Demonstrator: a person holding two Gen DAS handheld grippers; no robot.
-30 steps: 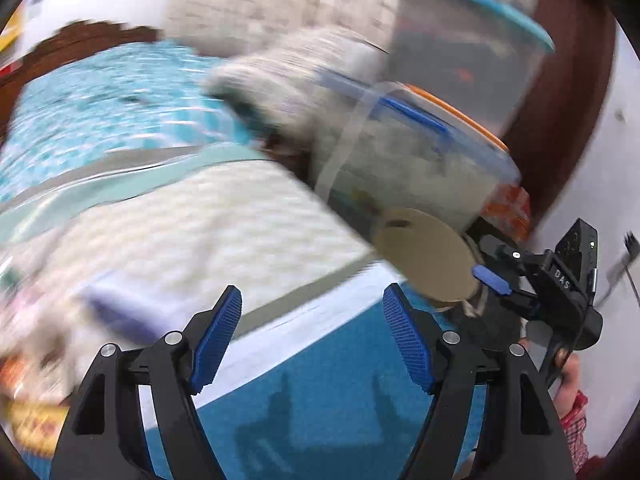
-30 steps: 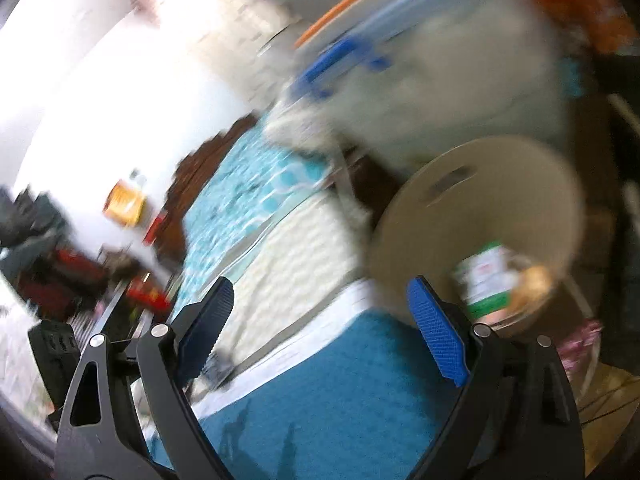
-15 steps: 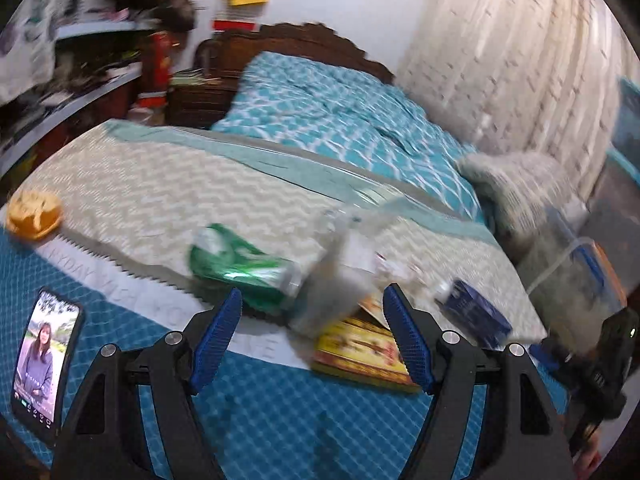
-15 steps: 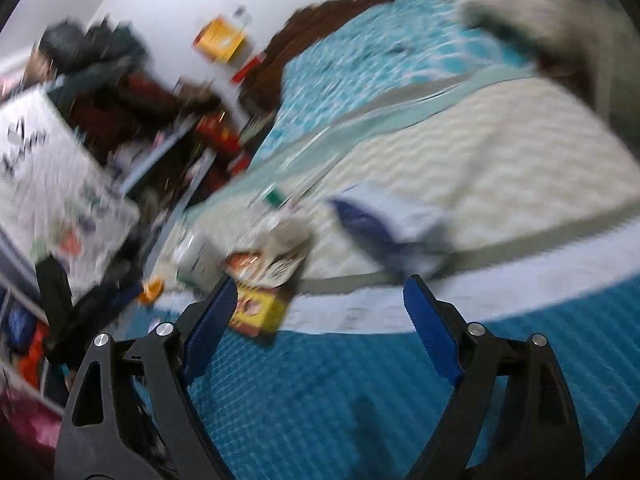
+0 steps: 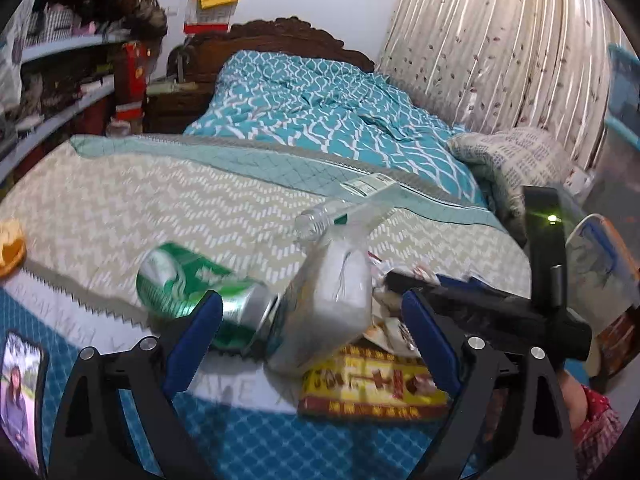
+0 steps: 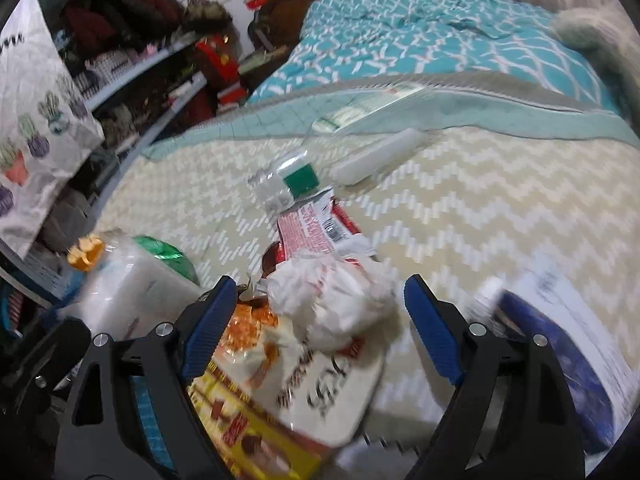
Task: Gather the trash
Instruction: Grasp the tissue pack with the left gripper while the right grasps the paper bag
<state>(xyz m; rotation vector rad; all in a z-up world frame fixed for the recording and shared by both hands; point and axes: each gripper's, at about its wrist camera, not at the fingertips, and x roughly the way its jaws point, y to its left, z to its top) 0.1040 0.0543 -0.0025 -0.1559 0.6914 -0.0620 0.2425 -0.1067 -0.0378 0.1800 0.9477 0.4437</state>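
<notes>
Trash lies piled on the bed. In the left wrist view my left gripper is open, with a green can and a clear plastic bag just ahead of its fingers, a clear bottle behind and a yellow box below. In the right wrist view my right gripper is open around a crumpled white paper ball, not closed on it. Around it lie a red wrapper, an orange snack bag, the yellow box and a blue box.
A phone lies at the bed's front left and an orange lid at the left edge. Cluttered shelves stand left, a curtain and plastic storage bins right. The right gripper's body shows beside the pile.
Both grippers have swung from the storage bins and bin at the right towards the bed, then closed in on the trash pile. Both stay open and empty.
</notes>
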